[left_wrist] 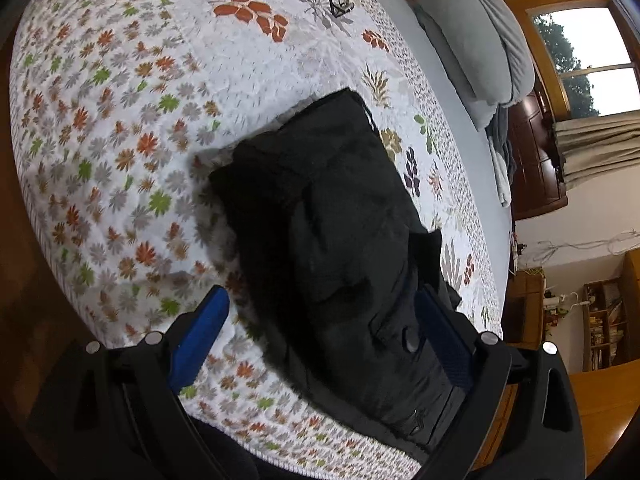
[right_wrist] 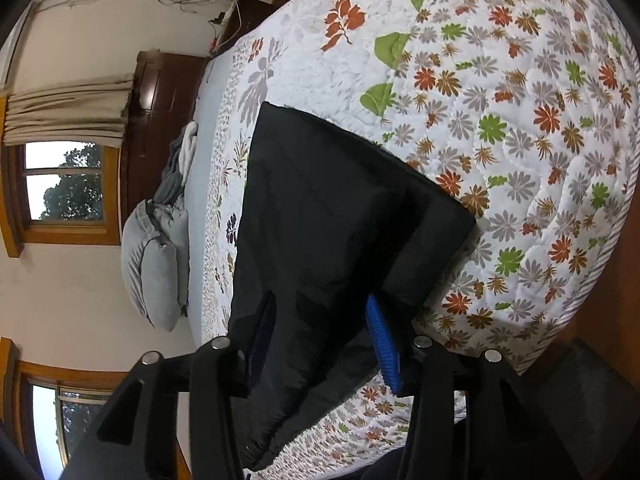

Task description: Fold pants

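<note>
Black pants [left_wrist: 328, 216], blue fingers [left_wrist: 200, 336], white quilt [left_wrist: 120, 120] w/ orange/green/grey flowers.
</note>
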